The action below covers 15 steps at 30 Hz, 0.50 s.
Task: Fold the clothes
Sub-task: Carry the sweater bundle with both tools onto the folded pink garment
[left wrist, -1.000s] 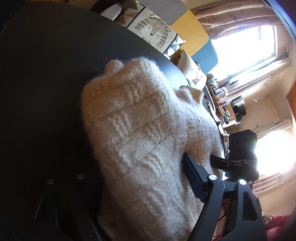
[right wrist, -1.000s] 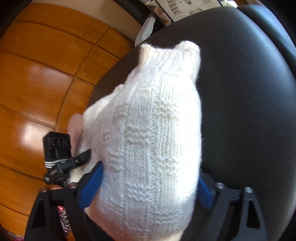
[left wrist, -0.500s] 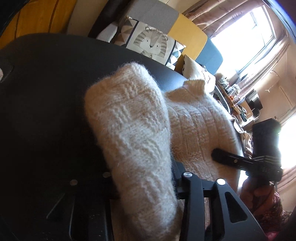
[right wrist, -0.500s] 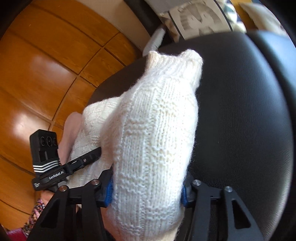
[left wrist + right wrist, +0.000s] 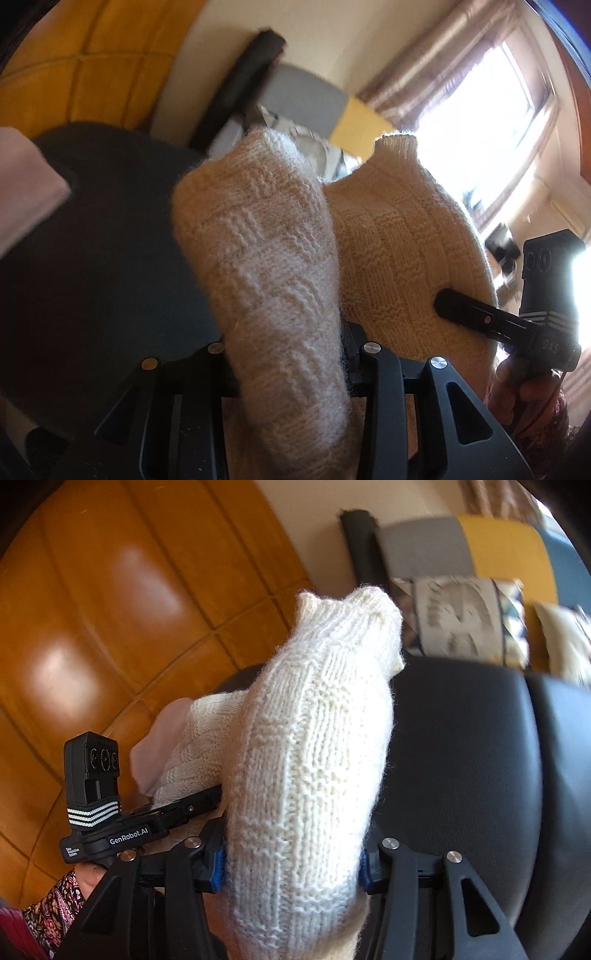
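Observation:
A cream knitted sweater (image 5: 266, 258) is held up off the black seat (image 5: 92, 236). My left gripper (image 5: 286, 363) is shut on one thick fold of it, which fills the middle of the left wrist view. The right gripper (image 5: 291, 864) is shut on another part of the same sweater (image 5: 314, 760), whose ribbed cuff or collar (image 5: 347, 609) points up. Each gripper shows in the other's view: the right one (image 5: 491, 321) at the right side, the left one (image 5: 155, 823) at the lower left. The fingertips are buried in wool.
A pink cloth (image 5: 26, 188) lies on the black seat at the left. Behind are an orange leather panel (image 5: 110, 609), a patterned cushion (image 5: 461, 616), a grey-and-yellow chair back (image 5: 461, 546) and a bright window (image 5: 480, 122). A hand in a floral sleeve (image 5: 55, 908) holds the left gripper.
Both grippers closed on the sweater and lifted it off the seat, tilting up, so the wall and window now show behind it. The folds are squeezed narrower.

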### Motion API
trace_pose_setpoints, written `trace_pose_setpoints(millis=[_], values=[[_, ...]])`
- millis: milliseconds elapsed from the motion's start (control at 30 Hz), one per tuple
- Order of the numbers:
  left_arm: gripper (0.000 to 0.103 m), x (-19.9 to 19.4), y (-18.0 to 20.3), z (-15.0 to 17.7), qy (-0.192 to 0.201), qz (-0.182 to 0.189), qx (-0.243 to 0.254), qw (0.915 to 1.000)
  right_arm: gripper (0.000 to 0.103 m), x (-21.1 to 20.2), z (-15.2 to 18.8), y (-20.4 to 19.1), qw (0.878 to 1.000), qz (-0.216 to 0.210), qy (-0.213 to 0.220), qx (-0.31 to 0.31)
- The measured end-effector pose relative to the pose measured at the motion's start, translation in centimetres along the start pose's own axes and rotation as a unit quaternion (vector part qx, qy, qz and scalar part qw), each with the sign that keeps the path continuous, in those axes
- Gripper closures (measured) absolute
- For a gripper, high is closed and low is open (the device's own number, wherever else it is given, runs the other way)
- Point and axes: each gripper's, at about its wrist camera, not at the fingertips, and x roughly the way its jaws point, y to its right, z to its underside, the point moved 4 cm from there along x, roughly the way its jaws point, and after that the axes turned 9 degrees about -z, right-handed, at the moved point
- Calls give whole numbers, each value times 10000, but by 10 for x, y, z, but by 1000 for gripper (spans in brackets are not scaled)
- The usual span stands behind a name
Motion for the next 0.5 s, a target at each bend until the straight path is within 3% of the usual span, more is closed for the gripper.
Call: trace_pose_setpoints(millis=[233,500], values=[[67,-67,-61,-43,870,-774,-559,9916,52,42,-55,-72,9961,-592,-84,-655],[67,-111,-169,-84,1719,-1688,-1548,9581,52,152,-126,-145,9791,-1336,-566,-1426]])
